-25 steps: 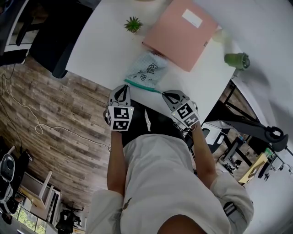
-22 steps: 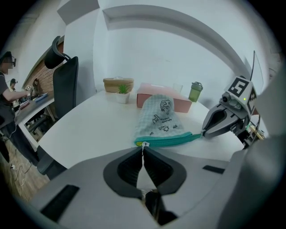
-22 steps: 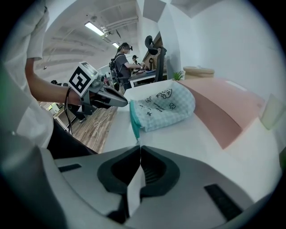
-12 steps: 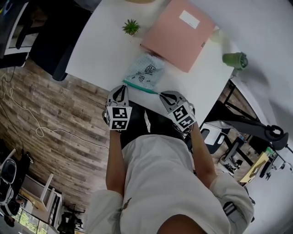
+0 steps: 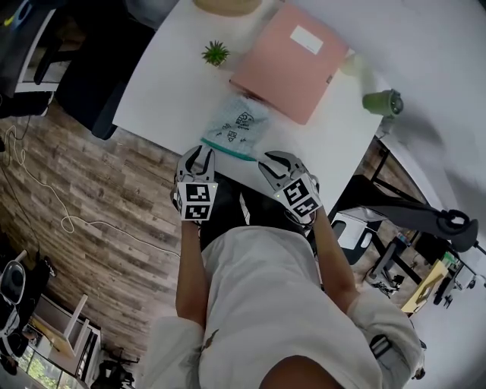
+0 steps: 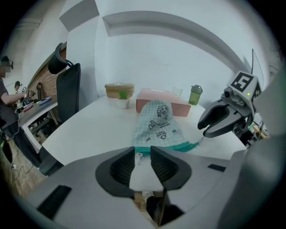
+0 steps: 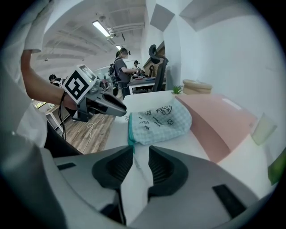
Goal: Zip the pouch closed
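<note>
A pale green checked pouch (image 5: 239, 125) with a teal zipper edge lies on the white table (image 5: 163, 83), zipper side toward the near edge. My left gripper (image 5: 199, 152) sits just short of the zipper's left end, and its jaws are opening. In the left gripper view the small zipper pull (image 6: 139, 154) shows in the gap ahead of the left gripper (image 6: 143, 156), with no pad pressing on it. My right gripper (image 5: 271, 159) is at the zipper's right end, jaws also opening. In the right gripper view only bare table and a thin cord lie between the right gripper's (image 7: 140, 156) jaws, with the pouch (image 7: 158, 118) just ahead.
Behind the pouch a pink folder (image 5: 292, 57) lies flat. A small potted plant (image 5: 216, 53) and a tan bowl (image 5: 226, 6) stand at the back, a green cup (image 5: 382, 102) at the right edge. A black chair (image 5: 83, 83) stands left of the table.
Both grippers were shut at the ends of the zipper edge; their jaws have since parted and let go. The hands stay close to the table's near edge.
</note>
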Motion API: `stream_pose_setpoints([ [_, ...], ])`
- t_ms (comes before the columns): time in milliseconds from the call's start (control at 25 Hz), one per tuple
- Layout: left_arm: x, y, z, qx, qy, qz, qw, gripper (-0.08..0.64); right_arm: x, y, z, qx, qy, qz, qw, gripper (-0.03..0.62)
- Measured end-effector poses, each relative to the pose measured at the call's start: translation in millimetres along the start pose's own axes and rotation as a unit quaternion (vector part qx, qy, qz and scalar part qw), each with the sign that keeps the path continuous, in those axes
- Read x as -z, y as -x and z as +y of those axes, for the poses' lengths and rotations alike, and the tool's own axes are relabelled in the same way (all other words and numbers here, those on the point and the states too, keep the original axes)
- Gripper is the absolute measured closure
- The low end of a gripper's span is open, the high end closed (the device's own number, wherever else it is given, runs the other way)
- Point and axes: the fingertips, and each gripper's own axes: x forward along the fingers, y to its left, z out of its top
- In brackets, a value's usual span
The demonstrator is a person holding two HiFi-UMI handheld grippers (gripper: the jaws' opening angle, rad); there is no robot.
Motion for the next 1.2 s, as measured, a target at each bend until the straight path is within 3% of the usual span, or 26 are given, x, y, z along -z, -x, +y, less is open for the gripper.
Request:
stream_pose_setpoints([
  [240,-39.3,28.8,-3.6,-0.026,-0.001,-0.057,0.998,0.389,-41.0,24.0,-6.4,0.033,0.014,-0.069,0.997,0.415],
  [440,-80.7,62.6,-8.4,-0.053,-0.006,-0.121,0.9913,0.324,-87.6,58.3,-17.6,0.079,0.025,-0.148,0.986,0.336],
  [680,-134.7,115.2,-19.0,-0.09,-0.025,-0.201,0.9753,0.251,-145.1,117.6,-26.5,0.124,0.037,-0.251,0.959,0.276],
  [760,-152.9,134.7,-23.5,-0.103,-0.029,-0.23,0.9673,0.235,-166.2,141.2,-27.7,0.141,0.045,-0.291,0.945,0.243],
  [880,-173.6,160.3,-32.1,-0.12,-0.035,-0.268,0.9552,0.229,-186.8,169.6,-28.8,0.171,0.058,-0.33,0.926,0.244],
  [1200,-188.4,203.1,-57.2,-0.148,-0.032,-0.314,0.9372,0.215,-194.8,213.6,-14.9,0.183,0.052,-0.376,0.907,0.244],
])
